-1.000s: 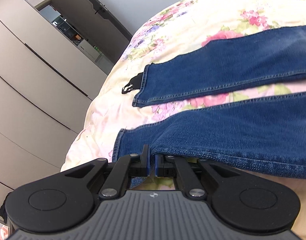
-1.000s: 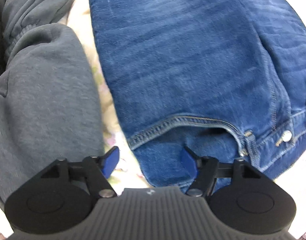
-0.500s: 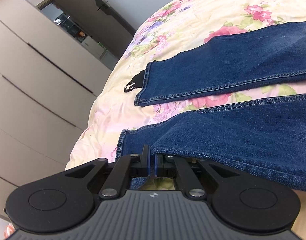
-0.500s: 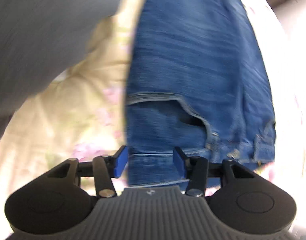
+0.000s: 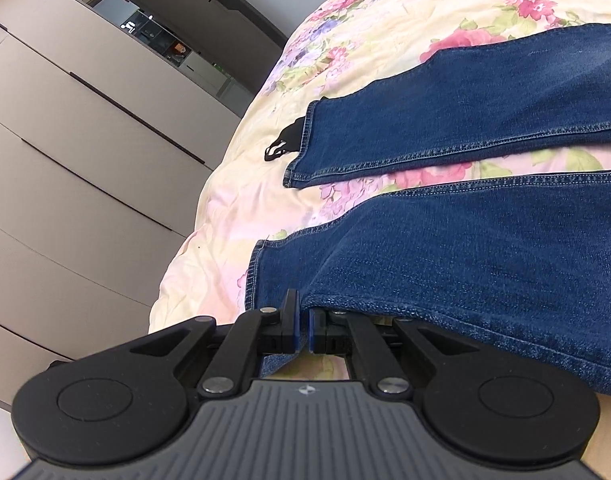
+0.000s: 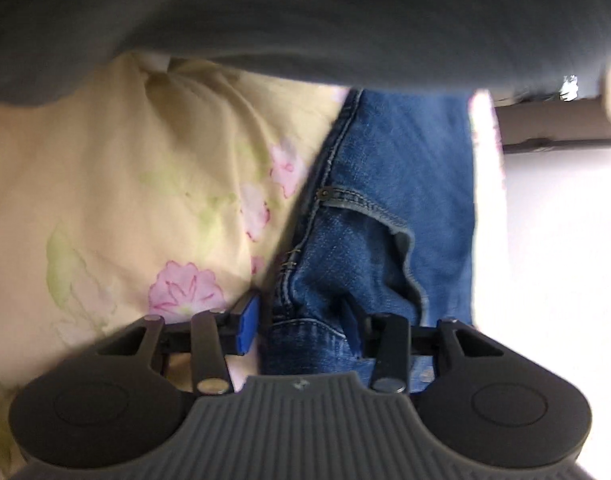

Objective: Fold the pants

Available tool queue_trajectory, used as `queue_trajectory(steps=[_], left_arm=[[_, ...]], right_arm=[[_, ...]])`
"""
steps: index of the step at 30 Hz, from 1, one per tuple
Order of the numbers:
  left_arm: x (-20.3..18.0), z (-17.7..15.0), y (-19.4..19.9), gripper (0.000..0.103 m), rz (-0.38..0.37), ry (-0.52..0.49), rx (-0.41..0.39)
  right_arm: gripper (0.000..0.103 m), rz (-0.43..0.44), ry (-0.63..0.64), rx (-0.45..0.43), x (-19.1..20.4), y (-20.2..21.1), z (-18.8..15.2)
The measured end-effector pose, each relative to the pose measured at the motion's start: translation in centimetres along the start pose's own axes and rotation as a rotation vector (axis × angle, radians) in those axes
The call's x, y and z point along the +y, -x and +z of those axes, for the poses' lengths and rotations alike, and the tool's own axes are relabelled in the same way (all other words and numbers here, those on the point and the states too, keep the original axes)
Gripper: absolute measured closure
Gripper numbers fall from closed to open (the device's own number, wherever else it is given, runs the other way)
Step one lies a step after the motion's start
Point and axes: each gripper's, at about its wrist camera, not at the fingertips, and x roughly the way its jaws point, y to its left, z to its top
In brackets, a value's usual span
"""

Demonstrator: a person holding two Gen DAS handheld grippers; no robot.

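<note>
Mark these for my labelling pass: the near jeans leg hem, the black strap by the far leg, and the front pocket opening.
near jeans leg hem [image 5: 254, 276]: left wrist view, on the stitched cuff edge.
black strap [image 5: 283, 145]: left wrist view, on its looped middle.
front pocket opening [image 6: 389, 222]: right wrist view, on the curved stitched edge.

Ahead of the black left gripper [image 5: 302, 330] with blue pads lie dark indigo denim pants [image 5: 485, 264] with paler contrast stitching. Beneath them spreads a cream cotton bedspread [image 5: 241, 200] printed with pink roses and green leaves. Left of it, beige wardrobe doors [image 5: 65, 152] carry dark handle strips. Above the right gripper [image 6: 301, 324] hangs plain charcoal-grey fabric [image 6: 305, 12].
</note>
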Motion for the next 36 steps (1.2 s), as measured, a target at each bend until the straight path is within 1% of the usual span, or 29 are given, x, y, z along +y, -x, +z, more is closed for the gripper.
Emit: queue_trajectory(steps=[1,2,4,7,10,12,15,18,20,23,26,29,31,33,36], left_arm=[[0.0,0.0,0.1,0.099,0.001,0.001,0.000],[0.0,0.0,0.2,0.099,0.002,0.002,0.000],[0.1,-0.1,0.4,0.099,0.001,0.005,-0.002],[0.4,-0.2,0.6,0.099,-0.001,0.011,-0.009],[0.6,-0.2,0.7,0.099,-0.007,0.031,-0.018],[0.8,-0.3,0.6,0.099,-0.015,0.049,-0.024],[1.3,-0.5,0.5,0.099,-0.031,0.082,-0.035],[2.3,-0.6,0.4,0.099,-0.053,0.133,-0.052],[3.2,-0.6,0.3,0.099,-0.076,0.177,-0.059],[4.5,0.0,0.2,0.099,-0.106,0.226,-0.072],[5.9,1.6,0.1,0.099,-0.131,0.268,-0.095],[6.9,4.2,0.1,0.099,-0.141,0.290,-0.118],[7.0,6.3,-0.3,0.099,-0.144,0.289,-0.122],[6.7,8.6,-0.9,0.099,-0.141,0.278,-0.119],[5.9,11.9,-2.3,0.099,-0.128,0.248,-0.114]], right_arm=[[0.073,-0.026,-0.008,0.006,0.2,0.2,0.0],[0.074,-0.034,-0.025,0.007,0.2,0.5,0.0],[0.078,-0.032,-0.062,0.020,0.1,1.1,0.2],[0.082,-0.027,-0.083,0.038,-0.8,1.7,0.8],[0.085,0.011,-0.175,0.055,-4.0,1.3,1.3],[0.085,0.030,-0.231,0.072,-6.1,1.9,1.7],[0.086,0.017,-0.323,0.111,-9.2,2.8,2.4],[0.088,-0.005,-0.465,0.162,-12.5,3.3,2.1],[0.088,-0.045,-0.620,0.189,-15.0,3.4,1.8],[0.089,-0.112,-0.845,0.195,-18.2,4.7,1.1],[0.090,-0.155,-1.006,0.205,-20.3,5.3,-0.3],[0.090,-0.176,-1.094,0.221,-22.8,5.0,-2.1],[0.090,-0.172,-1.166,0.232,-24.9,4.2,-3.6],[0.090,-0.167,-1.216,0.244,-27.5,2.0,-5.3],[0.090,-0.162,-1.251,0.279,-30.9,-1.5,-7.7]])
